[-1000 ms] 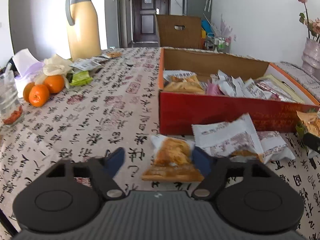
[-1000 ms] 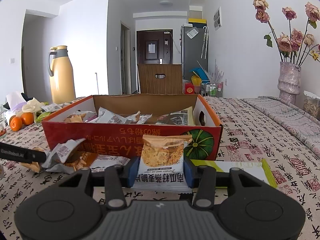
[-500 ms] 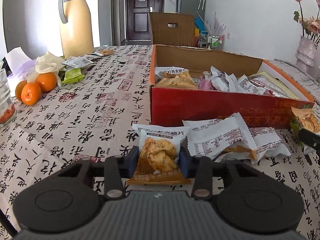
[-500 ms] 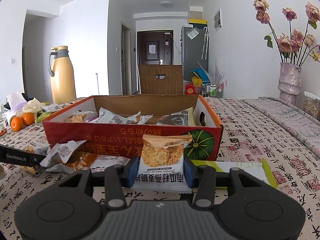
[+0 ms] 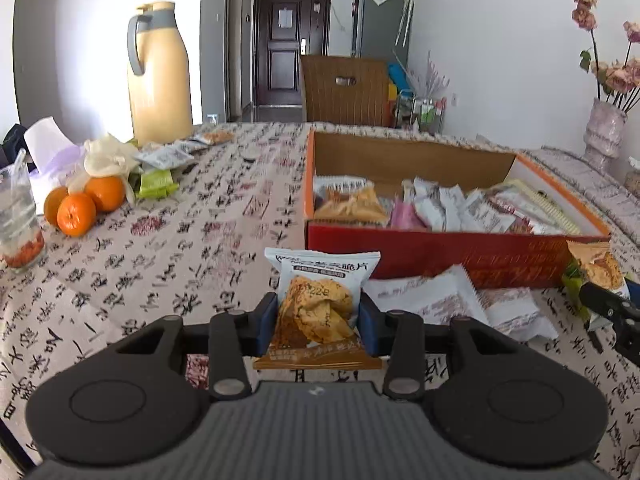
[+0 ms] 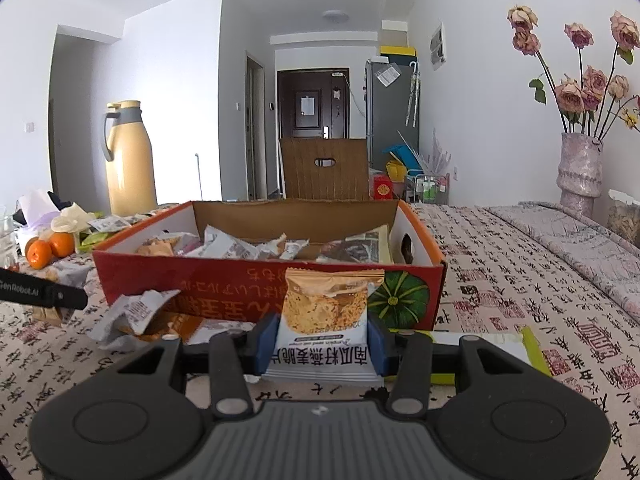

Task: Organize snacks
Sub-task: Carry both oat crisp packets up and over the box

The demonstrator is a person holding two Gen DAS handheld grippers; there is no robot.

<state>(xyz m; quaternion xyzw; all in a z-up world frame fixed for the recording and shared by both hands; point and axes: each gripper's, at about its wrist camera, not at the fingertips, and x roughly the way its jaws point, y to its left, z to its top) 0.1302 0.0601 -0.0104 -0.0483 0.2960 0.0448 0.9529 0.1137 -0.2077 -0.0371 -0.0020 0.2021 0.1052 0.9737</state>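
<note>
My left gripper (image 5: 318, 322) is shut on a white-and-orange crisp packet (image 5: 316, 308), raised off the patterned tablecloth just left of the red cardboard box (image 5: 460, 254). Several snack packets fill the box (image 6: 264, 284). My right gripper (image 6: 322, 344) is shut on a similar crisp packet (image 6: 326, 312), held upright before the box's front wall, near its pumpkin picture. Loose white packets (image 5: 452, 300) lie on the cloth in front of the box. The right gripper's tip with its packet (image 5: 600, 268) shows at the left wrist view's right edge.
A tall yellow thermos (image 5: 160, 76), oranges (image 5: 84, 204), tissues and small packets (image 5: 160, 160) sit at the far left. A glass (image 5: 18, 216) stands at the left edge. A green-edged flat packet (image 6: 492, 346) lies under the right gripper. A vase of roses (image 6: 580, 168) stands far right.
The left gripper closed on the crisp packet that lay on the cloth and lifted it upright. The right gripper kept still with its packet.
</note>
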